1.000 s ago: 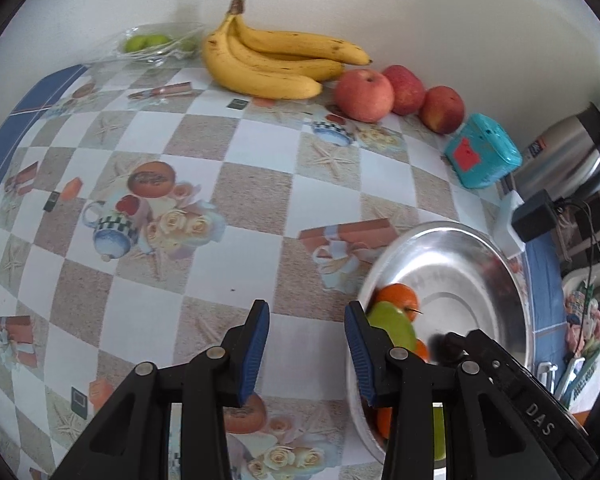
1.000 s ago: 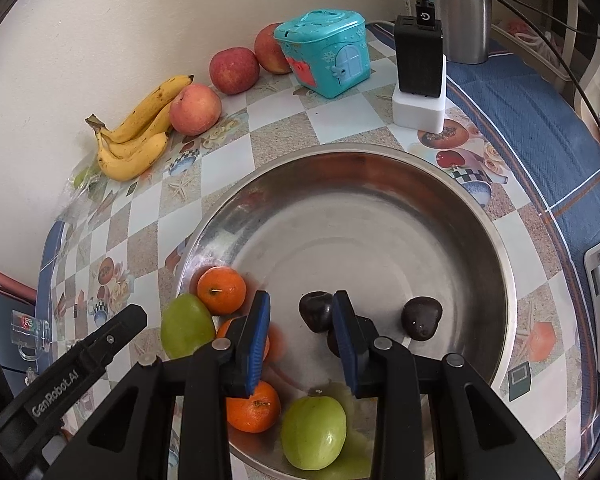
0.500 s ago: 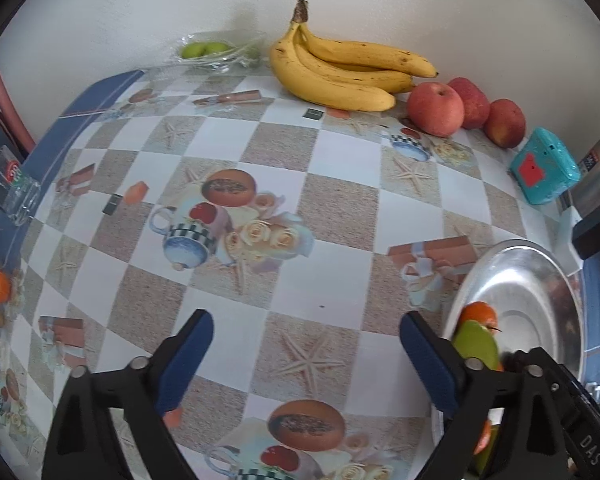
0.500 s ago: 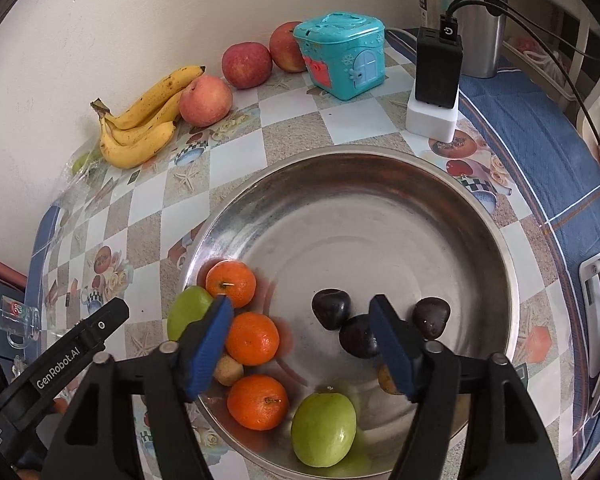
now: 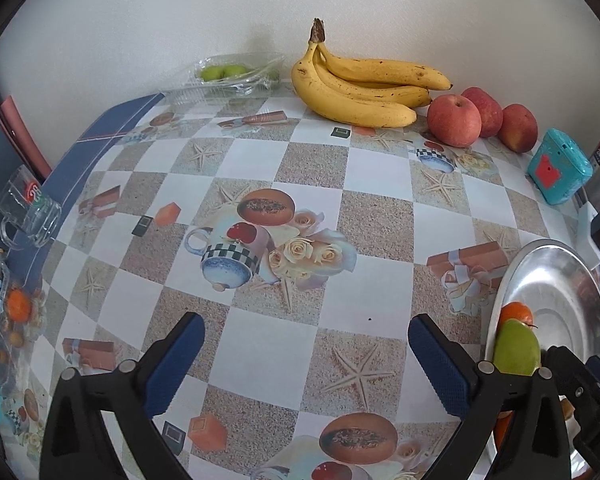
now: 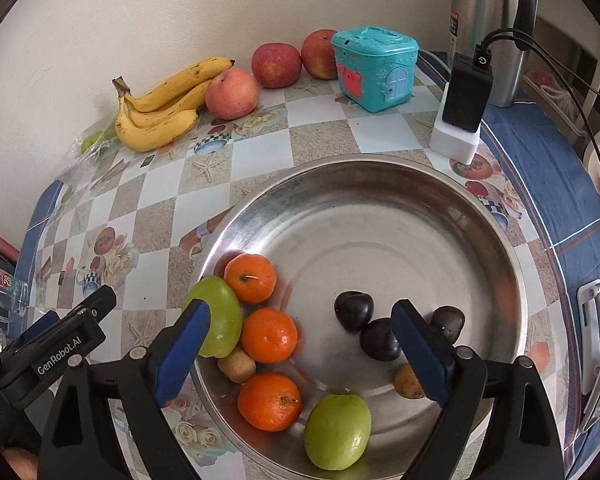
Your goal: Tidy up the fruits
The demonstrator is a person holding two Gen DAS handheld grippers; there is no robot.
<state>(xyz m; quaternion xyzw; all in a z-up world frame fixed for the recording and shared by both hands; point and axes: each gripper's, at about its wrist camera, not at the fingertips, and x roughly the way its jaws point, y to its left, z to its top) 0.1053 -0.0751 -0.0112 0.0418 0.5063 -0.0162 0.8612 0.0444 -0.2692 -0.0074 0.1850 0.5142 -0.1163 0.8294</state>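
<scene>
My right gripper [image 6: 300,312] hovers over the steel bowl [image 6: 380,168], its jaws opening wide and pressing on nothing. Beneath it lie three oranges [image 6: 269,334], two green apples [image 6: 336,430], three dark plums [image 6: 354,310] and small brown fruits [image 6: 236,366]. My left gripper [image 5: 304,332] hangs above bare tablecloth left of the bowl [image 5: 560,280], jaws opening, nothing between them. Bananas [image 5: 364,88] and three red apples [image 5: 454,120] lie along the back wall. They show in the right wrist view too, as bananas [image 6: 160,108] and apples [image 6: 232,94].
A clear pack with green fruit [image 5: 228,74] sits left of the bananas. A teal toy box [image 6: 374,66], a black charger on a white block [image 6: 464,96] and a steel flask [image 6: 488,20] stand behind the bowl. At the table's left edge are a glass mug [image 5: 28,212] and a pack with an orange [image 5: 18,308].
Both grippers went from nearly shut to wide open. The left wrist view swung left, away from the bowl. The right gripper backed off slightly, so more fruit shows beneath it.
</scene>
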